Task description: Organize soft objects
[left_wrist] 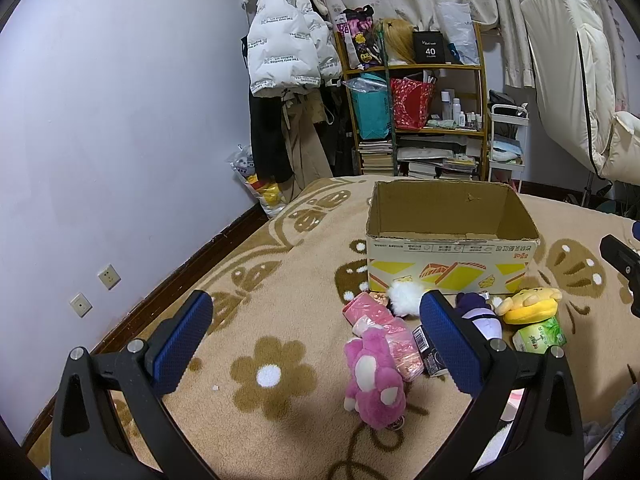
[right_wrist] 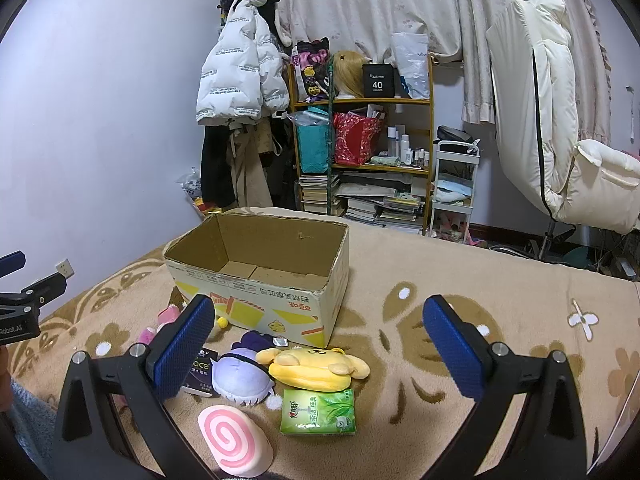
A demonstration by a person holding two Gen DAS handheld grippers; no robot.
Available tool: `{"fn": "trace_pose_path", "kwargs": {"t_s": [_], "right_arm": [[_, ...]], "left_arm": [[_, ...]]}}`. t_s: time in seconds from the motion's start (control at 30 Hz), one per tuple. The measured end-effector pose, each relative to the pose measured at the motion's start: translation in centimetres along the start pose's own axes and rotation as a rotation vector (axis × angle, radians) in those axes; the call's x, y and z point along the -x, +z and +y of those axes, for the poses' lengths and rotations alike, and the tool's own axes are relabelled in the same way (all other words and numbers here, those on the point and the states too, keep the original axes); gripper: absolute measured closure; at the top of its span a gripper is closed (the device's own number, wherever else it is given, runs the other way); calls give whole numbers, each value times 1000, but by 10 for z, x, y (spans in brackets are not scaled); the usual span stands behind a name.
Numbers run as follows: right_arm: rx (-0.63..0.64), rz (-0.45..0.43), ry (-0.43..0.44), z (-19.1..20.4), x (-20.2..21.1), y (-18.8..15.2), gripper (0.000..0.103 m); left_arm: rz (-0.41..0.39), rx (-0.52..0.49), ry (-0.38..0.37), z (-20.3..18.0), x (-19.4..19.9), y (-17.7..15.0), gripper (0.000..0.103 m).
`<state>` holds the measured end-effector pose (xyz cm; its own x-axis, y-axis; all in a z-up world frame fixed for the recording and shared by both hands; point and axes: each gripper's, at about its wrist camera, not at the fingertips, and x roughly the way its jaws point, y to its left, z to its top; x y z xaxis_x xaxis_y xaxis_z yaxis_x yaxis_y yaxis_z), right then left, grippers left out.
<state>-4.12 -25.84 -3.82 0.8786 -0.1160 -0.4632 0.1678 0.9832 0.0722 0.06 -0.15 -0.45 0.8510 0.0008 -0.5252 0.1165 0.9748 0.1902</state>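
Observation:
An open, empty cardboard box [left_wrist: 450, 258] stands on the blanket; it also shows in the right wrist view [right_wrist: 260, 304]. In front of it lie a pink plush [left_wrist: 374, 382], pink wrapped packs [left_wrist: 370, 312], a white fluffy ball [left_wrist: 405, 298], a purple plush [right_wrist: 244, 374], a yellow dog plush [right_wrist: 314, 366], a green tissue pack [right_wrist: 319, 411] and a pink swirl cushion [right_wrist: 234, 440]. My left gripper [left_wrist: 316, 338] is open above the pink plush. My right gripper [right_wrist: 320, 342] is open above the yellow plush.
A beige flowered blanket [left_wrist: 260, 280] covers the bed. A black packet [right_wrist: 200, 370] lies by the purple plush. A wall [left_wrist: 120, 120] runs along the left. A cluttered shelf [right_wrist: 360, 152], hanging coats [left_wrist: 288, 52] and a white cart [right_wrist: 456, 188] stand behind.

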Motion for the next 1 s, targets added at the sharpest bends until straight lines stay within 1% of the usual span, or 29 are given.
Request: {"fn": "trace_pose_path", "kwargs": {"t_s": [0.67,1.0], "right_arm": [[3,-1,1,0,0,0,0],[-5,7,6,0,-2,-1,0]], "left_arm": [[1,-3,2,-6,-2,-5,1],[49,-7,-14,-2,-8,-4,1]]}}
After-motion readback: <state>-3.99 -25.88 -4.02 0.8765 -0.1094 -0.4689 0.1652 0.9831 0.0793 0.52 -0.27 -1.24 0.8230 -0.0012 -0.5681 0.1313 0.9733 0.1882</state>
